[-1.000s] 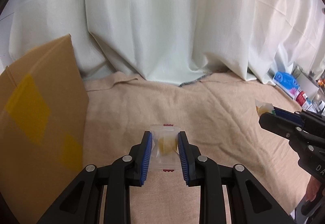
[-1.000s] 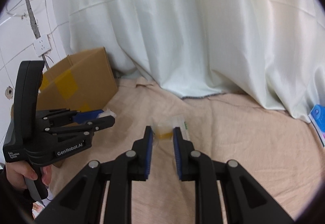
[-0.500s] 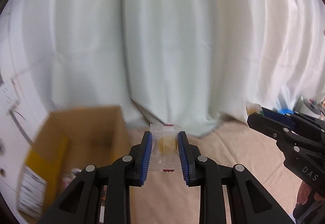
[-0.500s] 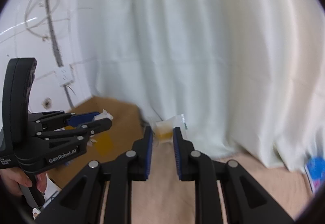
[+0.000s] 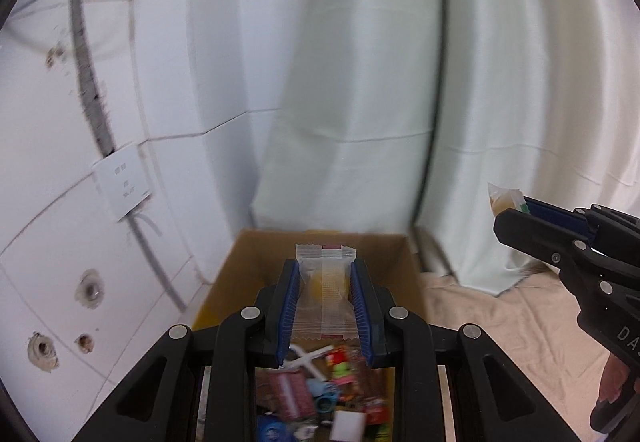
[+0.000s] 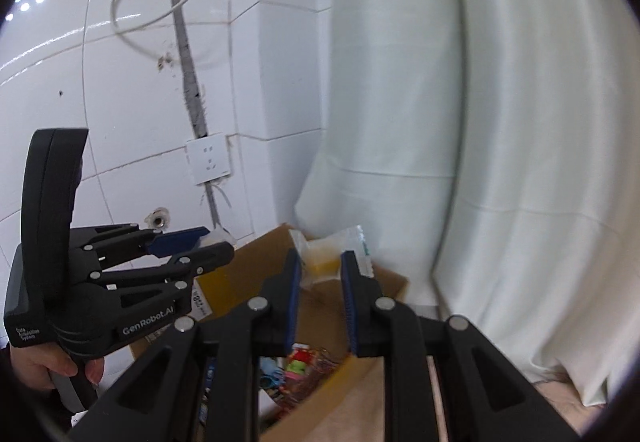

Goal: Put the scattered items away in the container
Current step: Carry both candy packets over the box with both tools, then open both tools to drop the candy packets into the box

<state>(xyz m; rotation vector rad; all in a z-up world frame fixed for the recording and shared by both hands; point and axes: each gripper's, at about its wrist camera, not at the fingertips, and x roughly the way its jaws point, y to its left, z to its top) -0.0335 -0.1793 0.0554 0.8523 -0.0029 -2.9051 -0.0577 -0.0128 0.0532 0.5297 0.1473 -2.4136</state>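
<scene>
now the left gripper (image 5: 325, 292) pinches a clear-wrapped yellow candy packet (image 5: 325, 288) over the open brown cardboard box (image 5: 248, 262); the right gripper (image 6: 320, 284) clamps a similar clear yellow sachet (image 6: 324, 254).

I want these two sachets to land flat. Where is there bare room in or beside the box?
The cardboard box shows bare inner wall only at its far end; its floor nearer the left hand-held gripper is crowded with small items. The beige cloth, between box and curtain, lies bare.
</scene>
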